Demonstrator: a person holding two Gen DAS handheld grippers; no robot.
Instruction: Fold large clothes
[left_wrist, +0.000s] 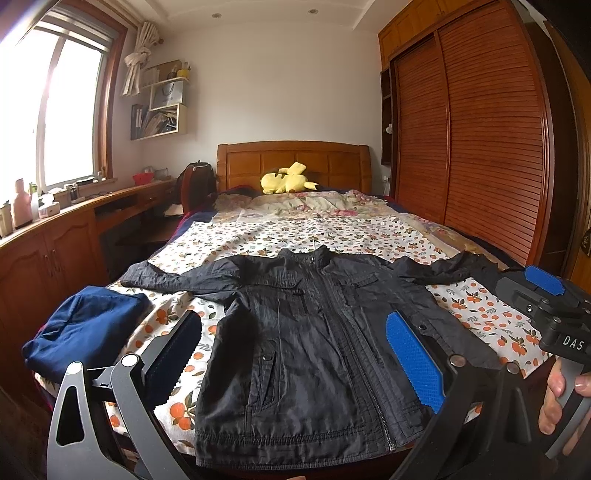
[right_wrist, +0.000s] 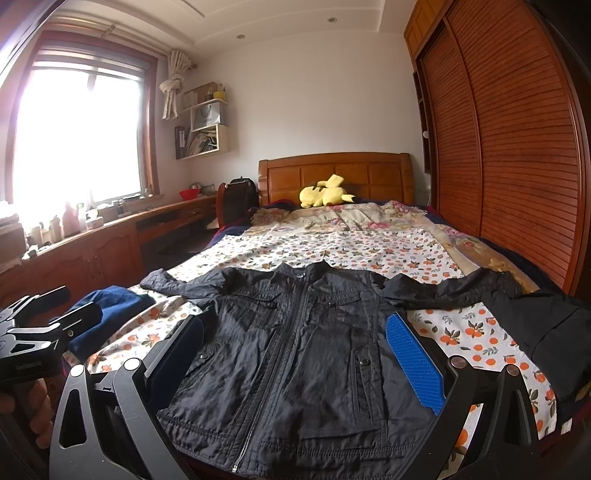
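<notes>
Nearby, a folded blue garment (left_wrist: 88, 325) lies left of the black jacket (left_wrist: 314, 350), which is spread flat, front up, at the near end of the bed (left_wrist: 280, 229). Far off sits a yellow plush toy (left_wrist: 286, 180). Both the left gripper (left_wrist: 295, 354) and right gripper (right_wrist: 295, 354) hover wide apart, holding nothing, over the jacket's hem.

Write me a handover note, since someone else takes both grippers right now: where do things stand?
Left gripper: open, holding nothing, above the jacket's lower front.
Right gripper: open, holding nothing, also above the jacket.
Black jacket: lies front up and zipped on the floral bedspread, collar toward the headboard, both sleeves spread out sideways.
Blue garment: bundled at the bed's left edge, beside the jacket's sleeve.
Done: jacket is laid out flat.
Left: no fold made yet; probably bring the sleeves in first, then fold the body.
</notes>
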